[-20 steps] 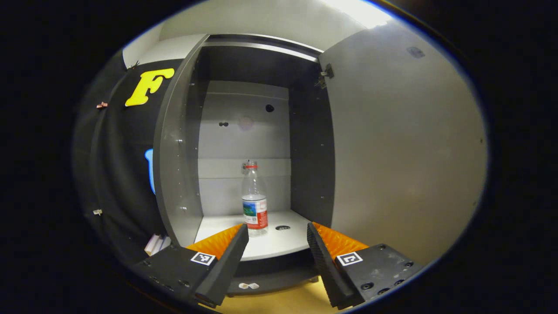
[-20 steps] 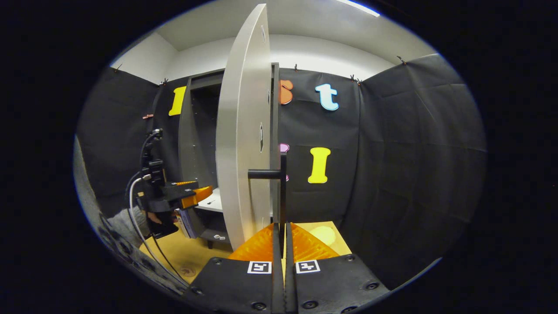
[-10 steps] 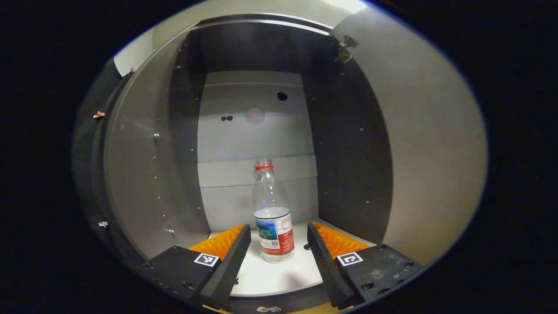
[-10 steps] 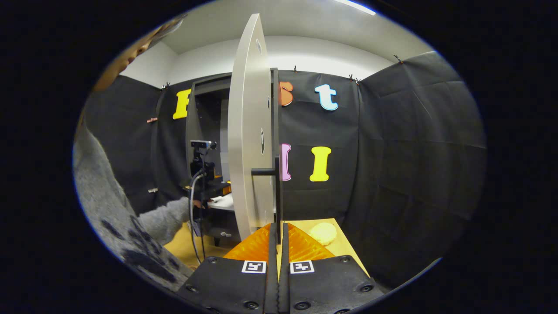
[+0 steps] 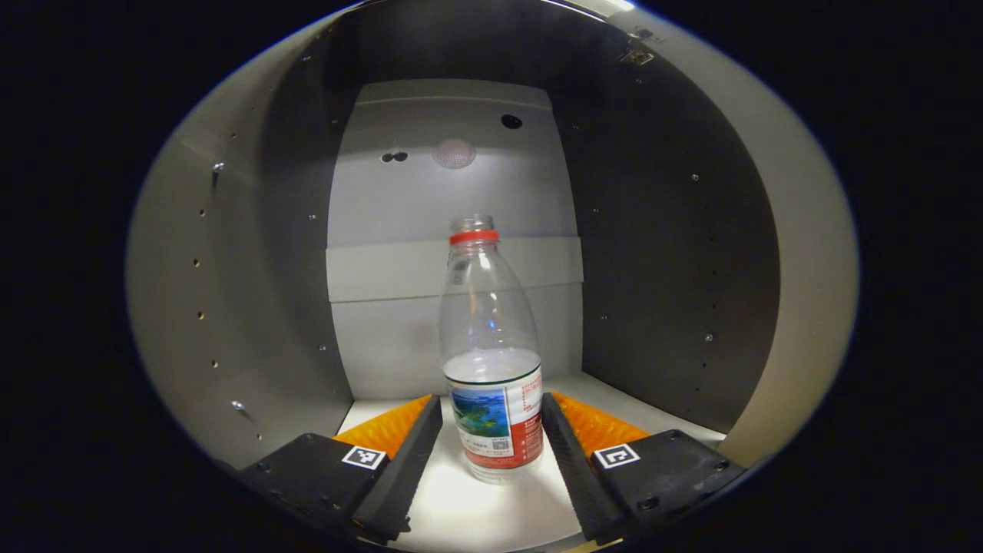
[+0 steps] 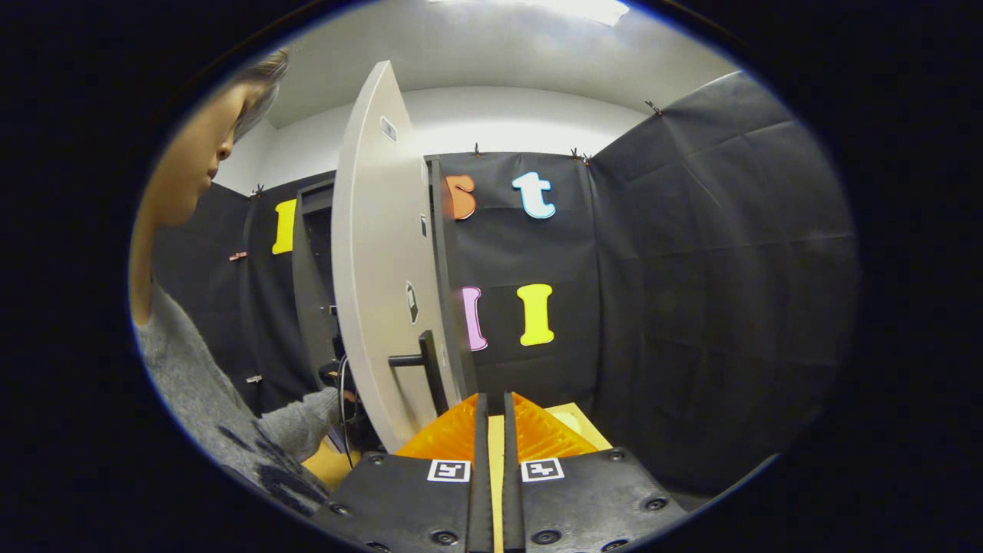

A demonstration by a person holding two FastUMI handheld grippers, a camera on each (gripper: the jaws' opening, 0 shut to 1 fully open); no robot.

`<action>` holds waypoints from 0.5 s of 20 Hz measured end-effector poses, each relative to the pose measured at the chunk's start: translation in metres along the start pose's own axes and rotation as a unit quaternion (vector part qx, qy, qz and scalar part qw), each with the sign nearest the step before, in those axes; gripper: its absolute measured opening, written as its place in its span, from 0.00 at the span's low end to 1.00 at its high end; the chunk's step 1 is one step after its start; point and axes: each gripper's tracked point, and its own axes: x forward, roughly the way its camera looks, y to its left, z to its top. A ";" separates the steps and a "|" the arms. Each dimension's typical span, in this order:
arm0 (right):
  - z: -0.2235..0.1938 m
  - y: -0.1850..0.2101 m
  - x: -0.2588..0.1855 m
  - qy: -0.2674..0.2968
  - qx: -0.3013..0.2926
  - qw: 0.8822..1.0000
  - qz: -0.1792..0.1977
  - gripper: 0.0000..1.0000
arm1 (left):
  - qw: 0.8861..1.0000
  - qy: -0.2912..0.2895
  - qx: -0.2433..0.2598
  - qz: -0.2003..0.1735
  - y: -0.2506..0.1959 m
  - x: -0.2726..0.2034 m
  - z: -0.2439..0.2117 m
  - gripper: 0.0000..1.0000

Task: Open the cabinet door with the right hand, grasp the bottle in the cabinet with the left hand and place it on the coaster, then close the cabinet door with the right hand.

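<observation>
A clear plastic bottle (image 5: 491,346) with a red neck ring and a printed label stands upright on the cabinet's pale shelf (image 5: 461,507). My left gripper (image 5: 490,402) is inside the cabinet and open. The bottle's lower part stands between its fingers; the left finger (image 5: 399,445) is a little off the label and the right finger (image 5: 572,449) is close beside it. In the right gripper view the door (image 6: 376,269) stands wide open, its dark handle (image 6: 426,367) left of my right gripper (image 6: 491,399). That gripper is shut to a thin slit, holding nothing. A pale round coaster (image 6: 568,421) lies just past it.
Dark cabinet side walls (image 5: 653,269) close in on both sides of the left gripper, with the back panel (image 5: 453,307) behind the bottle. A person in a grey sleeve (image 6: 230,430) leans in at the left of the door. The coaster rests on a yellow table (image 6: 591,430).
My left gripper has moved deep into the cabinet until the bottle stands between its fingers. My right gripper has come off the door handle and drawn back to the right.
</observation>
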 end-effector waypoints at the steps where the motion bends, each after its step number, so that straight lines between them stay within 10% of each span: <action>1: 0.002 -0.001 0.003 0.001 -0.002 1.000 -0.002 0.10 | 1.000 0.002 -0.009 -0.003 -0.001 0.004 0.002 0.83; 10: 0.016 -0.005 0.022 0.003 0.029 1.000 0.003 0.09 | 1.000 0.015 -0.005 0.002 0.000 0.041 0.010 0.83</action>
